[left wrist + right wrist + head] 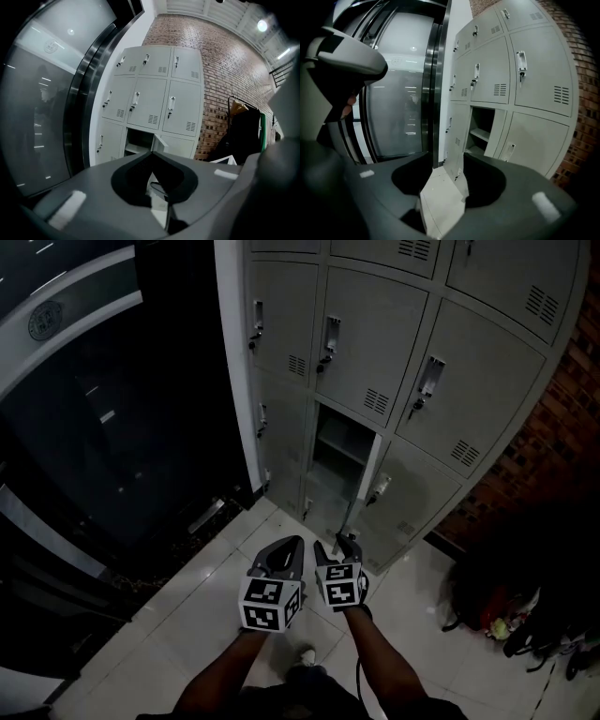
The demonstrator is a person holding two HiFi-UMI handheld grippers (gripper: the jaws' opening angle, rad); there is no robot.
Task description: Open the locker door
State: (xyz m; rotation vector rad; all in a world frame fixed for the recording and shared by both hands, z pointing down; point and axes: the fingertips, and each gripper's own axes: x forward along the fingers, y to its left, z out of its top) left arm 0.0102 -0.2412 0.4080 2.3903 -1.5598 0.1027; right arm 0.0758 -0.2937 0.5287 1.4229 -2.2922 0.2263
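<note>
A bank of grey lockers [375,343] stands ahead. One bottom-row door [364,486] hangs open toward me, showing a shelf inside [342,442]. That same door appears in the left gripper view [161,140] and in the right gripper view [493,133]. My right gripper [339,542] is low over the floor just in front of the door's lower edge. Its jaws stand partly apart with only floor tile showing between them [457,164]. My left gripper [286,552] is beside it on the left, tips together and holding nothing [152,154].
A dark glass wall with a black frame [141,456] runs along the left of the lockers. A brick wall [562,446] is on the right, with dark bags on the floor [511,615]. White floor tiles [206,615] lie underfoot, and a shoe [306,655] shows below.
</note>
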